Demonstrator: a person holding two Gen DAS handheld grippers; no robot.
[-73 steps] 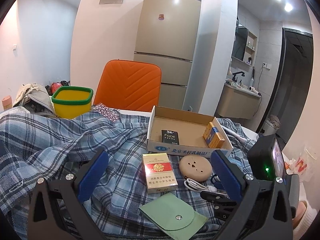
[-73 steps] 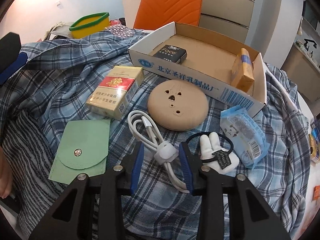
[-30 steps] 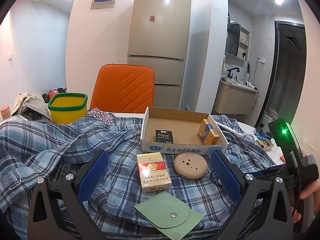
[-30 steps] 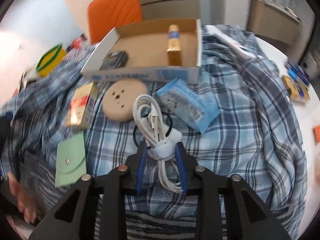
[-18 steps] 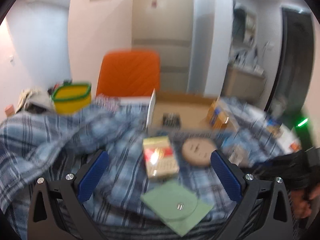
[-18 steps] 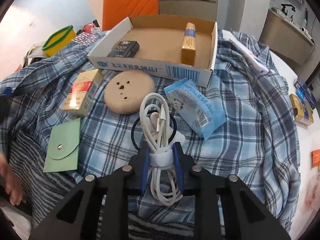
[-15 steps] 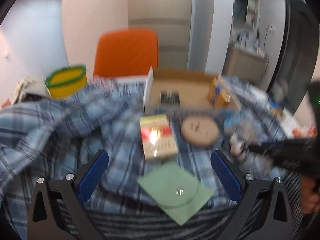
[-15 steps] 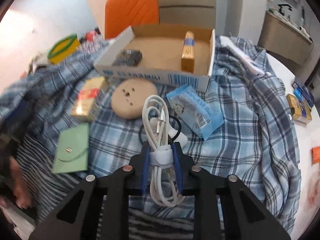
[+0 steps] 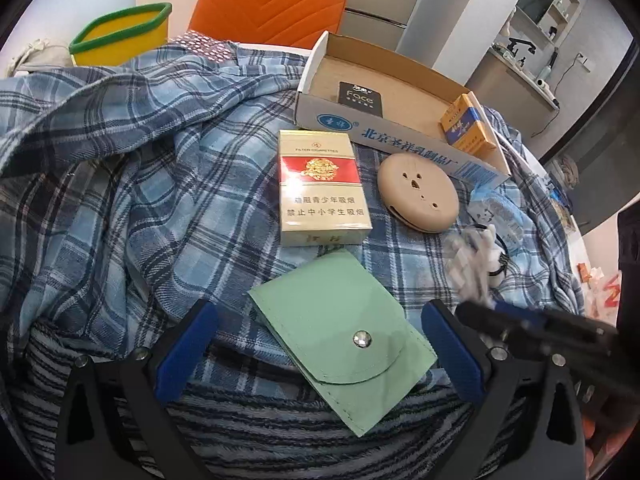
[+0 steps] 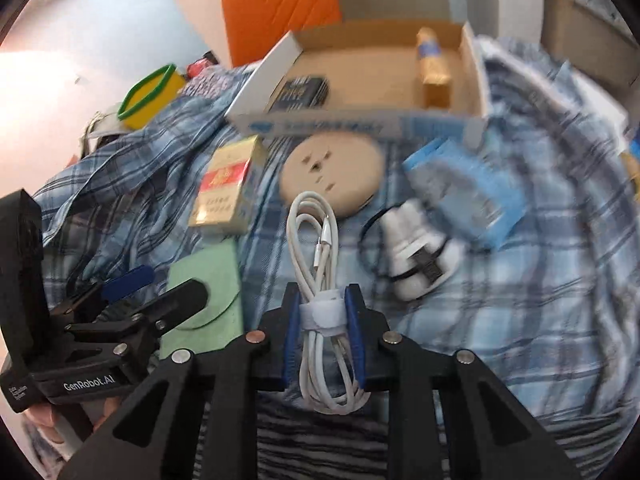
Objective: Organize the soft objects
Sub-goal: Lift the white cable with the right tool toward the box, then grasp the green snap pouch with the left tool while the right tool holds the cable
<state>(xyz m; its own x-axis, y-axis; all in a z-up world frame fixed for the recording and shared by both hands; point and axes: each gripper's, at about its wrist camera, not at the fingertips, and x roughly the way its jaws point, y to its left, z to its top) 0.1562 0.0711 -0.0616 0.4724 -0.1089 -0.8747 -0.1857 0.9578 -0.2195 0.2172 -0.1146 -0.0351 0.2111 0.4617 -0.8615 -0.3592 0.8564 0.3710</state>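
right gripper (image 10: 323,316) has the white cable (image 10: 320,264) off the plaid cloth (image 9: 120,168) now, where 2.4 s ago it was only closing on it flat on the cloth. blue fingers are clamped on the white strap around the bundle, loops sticking out ahead and behind. the cable hangs in the air over the cloth, just short of the tan round disc (image 10: 330,174). my read: pick is done, next is the carry to wherever cables go.

left gripper (image 9: 320,344) has dropped and tilted down toward the green pouch (image 9: 340,336); 1 s ago it was looking level at the room. jaws are wide apart, empty, one finger on each side of the pouch, above it, not touching as far as i can tell. looks like a pouch grab is being lined up.

containers:
- cardboard box (image 9: 404,136), open top, at the far edge of the cloth. holds a black pack (image 9: 360,100) lying flat on the left and a yellow-blue pack (image 9: 466,128) against the right wall. rest of the floor is bare.
- yellow bin with green rim (image 9: 120,36), far left behind the cloth. can't see inside.

outside the box on the cloth: cigarette pack (image 9: 320,188), disc, blue packet (image 10: 464,196), white rabbit hair tie (image 10: 416,256).

right view is motion-blurred, so the box contents are read from the left view.
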